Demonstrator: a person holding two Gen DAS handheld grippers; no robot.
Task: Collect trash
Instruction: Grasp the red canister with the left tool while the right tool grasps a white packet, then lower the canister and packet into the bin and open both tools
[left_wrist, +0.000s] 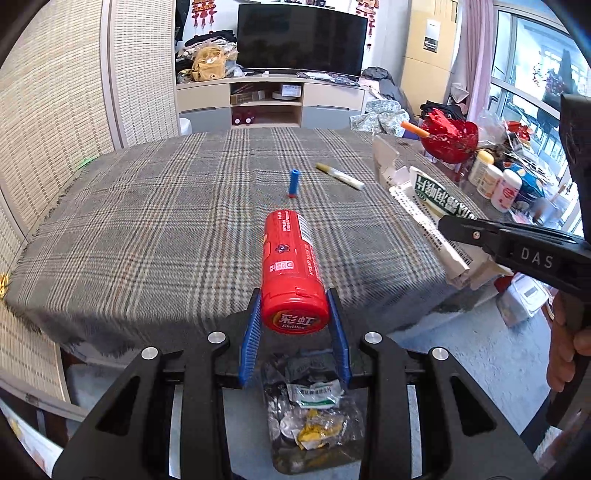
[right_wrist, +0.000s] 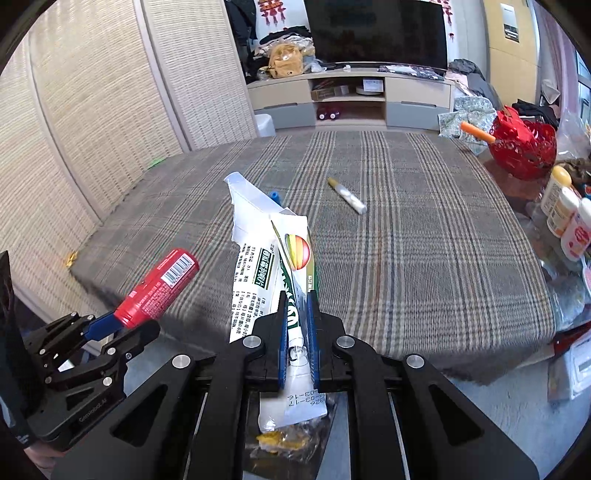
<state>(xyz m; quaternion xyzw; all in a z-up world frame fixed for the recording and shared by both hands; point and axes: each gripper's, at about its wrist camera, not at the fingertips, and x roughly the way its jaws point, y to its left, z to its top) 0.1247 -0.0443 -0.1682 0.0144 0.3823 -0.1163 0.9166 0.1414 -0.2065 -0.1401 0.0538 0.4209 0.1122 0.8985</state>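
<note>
My left gripper (left_wrist: 294, 314) is shut on a red Skittles bottle (left_wrist: 291, 269) and holds it by its lid end past the table's near edge, above a trash bin (left_wrist: 314, 417) with wrappers inside. It also shows in the right wrist view (right_wrist: 110, 325) with the bottle (right_wrist: 159, 288). My right gripper (right_wrist: 295, 325) is shut on a flattened white medicine box (right_wrist: 269, 266), also held over the bin (right_wrist: 291, 439). In the left wrist view the box (left_wrist: 424, 206) is at the right. A blue cap (left_wrist: 293, 182) and a white tube (left_wrist: 340, 176) lie on the plaid tablecloth (left_wrist: 166, 221).
At the table's right end stand a red bowl (left_wrist: 450, 138) with an orange stick, several white bottles (left_wrist: 495, 181) and clutter. A woven screen (left_wrist: 55, 110) is at the left. A TV cabinet (left_wrist: 266, 99) stands behind the table.
</note>
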